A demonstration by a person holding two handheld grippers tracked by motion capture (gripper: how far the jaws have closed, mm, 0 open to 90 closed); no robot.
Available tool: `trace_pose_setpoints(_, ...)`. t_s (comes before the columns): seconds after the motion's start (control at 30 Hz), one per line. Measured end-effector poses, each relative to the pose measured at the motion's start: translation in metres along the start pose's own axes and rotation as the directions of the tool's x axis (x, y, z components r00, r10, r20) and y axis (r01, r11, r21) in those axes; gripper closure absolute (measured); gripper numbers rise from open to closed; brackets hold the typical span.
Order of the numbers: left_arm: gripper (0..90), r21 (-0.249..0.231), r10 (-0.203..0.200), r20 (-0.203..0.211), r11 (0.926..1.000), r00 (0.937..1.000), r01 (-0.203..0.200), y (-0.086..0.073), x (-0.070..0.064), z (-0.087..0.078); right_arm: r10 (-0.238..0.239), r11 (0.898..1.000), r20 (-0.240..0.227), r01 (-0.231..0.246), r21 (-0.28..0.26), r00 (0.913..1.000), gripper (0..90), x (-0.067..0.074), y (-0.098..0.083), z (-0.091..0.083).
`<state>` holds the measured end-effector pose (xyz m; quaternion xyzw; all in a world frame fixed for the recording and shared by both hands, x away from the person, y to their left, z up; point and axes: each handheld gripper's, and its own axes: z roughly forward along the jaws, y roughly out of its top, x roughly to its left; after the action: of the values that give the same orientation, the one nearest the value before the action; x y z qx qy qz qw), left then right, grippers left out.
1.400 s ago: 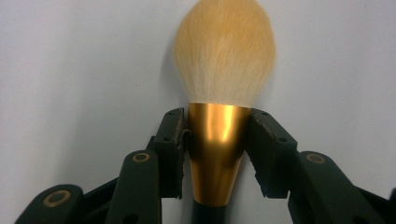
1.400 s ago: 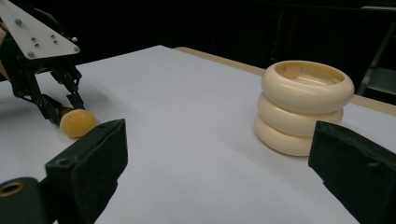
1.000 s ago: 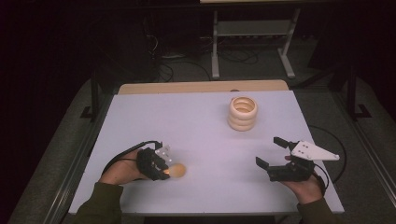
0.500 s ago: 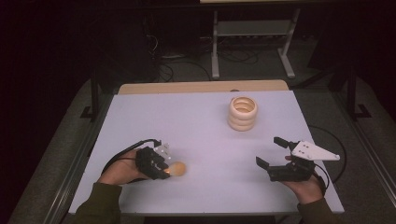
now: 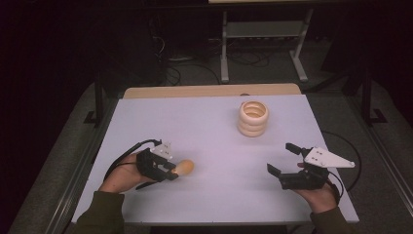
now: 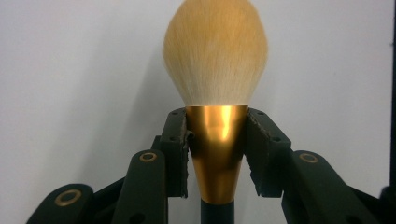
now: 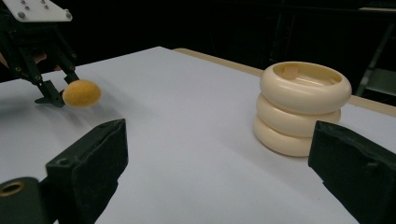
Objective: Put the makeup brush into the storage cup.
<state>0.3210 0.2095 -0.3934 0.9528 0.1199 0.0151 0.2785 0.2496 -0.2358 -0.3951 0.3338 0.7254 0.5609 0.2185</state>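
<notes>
High view: the left gripper point(image 5: 168, 168) lies low over the white table point(image 5: 204, 126) near its front-left, its jaws clamped on a makeup brush point(image 5: 184, 167) whose tan bristle head pokes out toward the table's middle; the handle is hidden under the gripper and hand. The right gripper point(image 5: 281, 161) sits at the front-right with its 2 jaws spread wide and nothing between them. A cream ringed holder point(image 5: 253, 118) stands well apart, toward the far edge.

Left gripper view: both pads point(image 6: 175, 149) press the brush's gold ferrule point(image 6: 217, 149); the dark handle is cut off at the bottom edge. No writing can be read.

Right gripper view: the jaws stand wide apart, empty; the holder shows 3 stacked rings, its inside mostly hidden.
</notes>
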Motion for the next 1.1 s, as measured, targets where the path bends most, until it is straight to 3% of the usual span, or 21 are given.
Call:
trace_pose_setpoints(0.13, 62.9, -0.055, -0.008, -0.004, 0.9985, 1.0, 0.008, 0.0, 0.001, -0.005, 0.004, 1.0, -0.001, -0.004, 0.001, 1.0, 4.1, 0.0, 0.0, 0.0)
trace_pose_setpoints(0.3, 62.9, -0.129, -0.027, -0.011, 0.9914, 0.9996, 0.025, -0.001, 0.003, -0.013, 0.004, 1.0, -0.002, -0.004, 0.001, 1.0, 4.1, 0.0, 0.0, 0.001)
trace_pose_setpoints(0.43, 62.9, -0.19, -0.042, -0.018, 0.9811, 0.9989, 0.038, -0.002, 0.005, -0.02, 0.006, 1.0, -0.003, -0.006, -0.003, 1.0, 4.2, 0.0, 0.0, 0.001)
trace_pose_setpoints(0.67, 62.9, -0.256, -0.051, -0.014, 0.9655, 0.9986, 0.046, -0.004, 0.008, -0.028, 0.005, 1.0, -0.003, -0.005, -0.003, 1.0, 4.2, 0.0, 0.0, 0.001)
trace_pose_setpoints(0.8, 62.9, -0.309, -0.063, -0.01, 0.9492, 0.998, 0.057, -0.005, 0.009, -0.032, 0.004, 1.0, -0.004, -0.004, -0.002, 1.0, 4.2, 0.0, 0.0, 0.001)
trace_pose_setpoints(1.03, 62.9, -0.402, -0.093, -0.005, 0.9118, 0.9957, 0.083, -0.007, 0.011, -0.041, -0.007, 1.0, -0.003, 0.007, -0.007, 1.0, 4.2, 0.0, 0.0, 0.001)
trace_pose_setpoints(1.1, 62.9, -0.433, -0.103, -0.009, 0.897, 0.9946, 0.09, -0.007, 0.011, -0.044, 0.0, 1.0, -0.007, 0.0, -0.006, 1.0, 4.2, 0.0, 0.0, 0.001)
